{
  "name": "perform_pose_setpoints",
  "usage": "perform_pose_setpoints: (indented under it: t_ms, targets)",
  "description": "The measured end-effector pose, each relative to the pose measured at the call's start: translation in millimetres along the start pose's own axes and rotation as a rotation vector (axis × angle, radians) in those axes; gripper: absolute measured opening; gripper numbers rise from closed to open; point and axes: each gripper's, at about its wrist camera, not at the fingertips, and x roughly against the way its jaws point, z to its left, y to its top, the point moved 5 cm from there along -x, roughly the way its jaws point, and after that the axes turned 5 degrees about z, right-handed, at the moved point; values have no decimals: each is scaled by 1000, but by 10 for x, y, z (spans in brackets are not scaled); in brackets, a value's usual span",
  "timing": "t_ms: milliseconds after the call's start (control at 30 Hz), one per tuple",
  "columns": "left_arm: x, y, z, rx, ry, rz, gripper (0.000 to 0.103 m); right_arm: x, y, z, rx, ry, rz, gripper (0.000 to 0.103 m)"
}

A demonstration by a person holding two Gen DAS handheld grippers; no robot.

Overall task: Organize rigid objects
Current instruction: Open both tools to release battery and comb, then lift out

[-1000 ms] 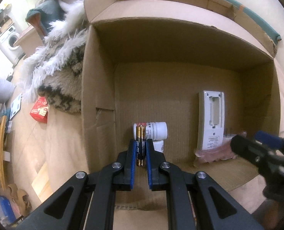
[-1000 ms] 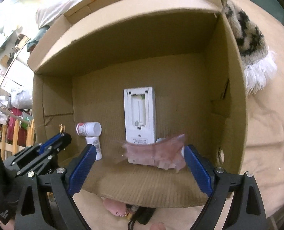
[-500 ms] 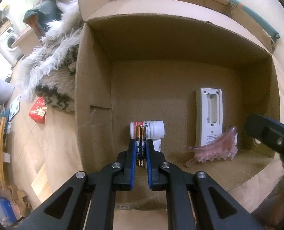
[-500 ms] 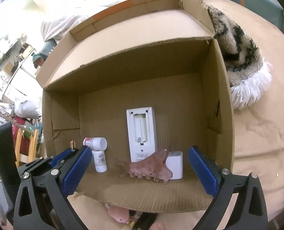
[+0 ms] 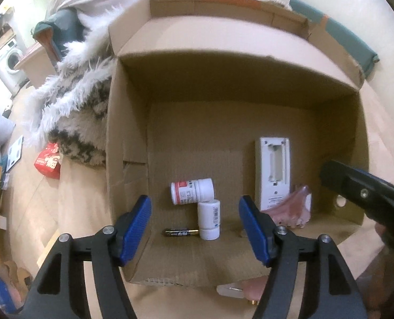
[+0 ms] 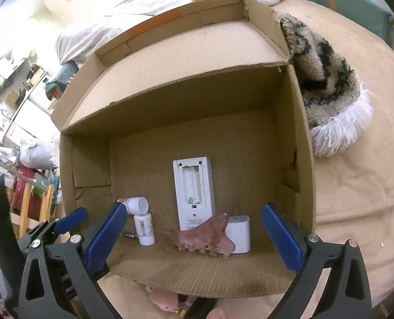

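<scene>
An open cardboard box (image 5: 127,159) (image 6: 298,159) lies on its side. On its floor lie a black battery (image 5: 181,233), two white pill bottles (image 5: 193,191) (image 6: 143,228), a white remote (image 5: 272,170) (image 6: 194,191) leaning on the back wall, a pink hair claw (image 6: 206,238) (image 5: 290,211) and a small white case (image 6: 239,232). My left gripper (image 5: 195,228) is open and empty just above the battery. My right gripper (image 6: 194,239) is open and empty in front of the hair claw.
A furry black-and-white blanket (image 5: 74,111) (image 6: 327,90) lies beside the box on the beige sheet. A red packet (image 5: 48,163) lies left of the box. Small pink items (image 6: 165,299) lie under the box's front edge.
My left gripper opened and let go of the batteries; one now lies on the box floor. The right gripper pulled back, and the hair claw rests in the box.
</scene>
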Motion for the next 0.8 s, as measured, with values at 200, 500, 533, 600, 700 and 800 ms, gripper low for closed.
perform_pose_setpoints:
  t_ms: [200, 500, 533, 600, 700, 800]
  targets:
    - [258, -2, 125, 61, -46, -27, 65, 102, 18, 22, 15, -8, -20, 103]
    - [851, -21, 221, 97, -40, -102, 65, 549, -26, 122, 47, 18, -102, 103]
    - [887, -48, 222, 90, -36, -104, 65, 585, -45, 149, 63, 15, -108, 103]
    - [921, -119, 242, 85, -33, -95, 66, 649, -111, 204, 103, 1, -122, 103]
    - [916, -270, 303, 101, -31, -76, 66, 691, -246, 240, 147, -23, -117, 103]
    - [823, -416, 360, 116, -20, -50, 66, 665, -426, 212, 154, -36, -79, 103]
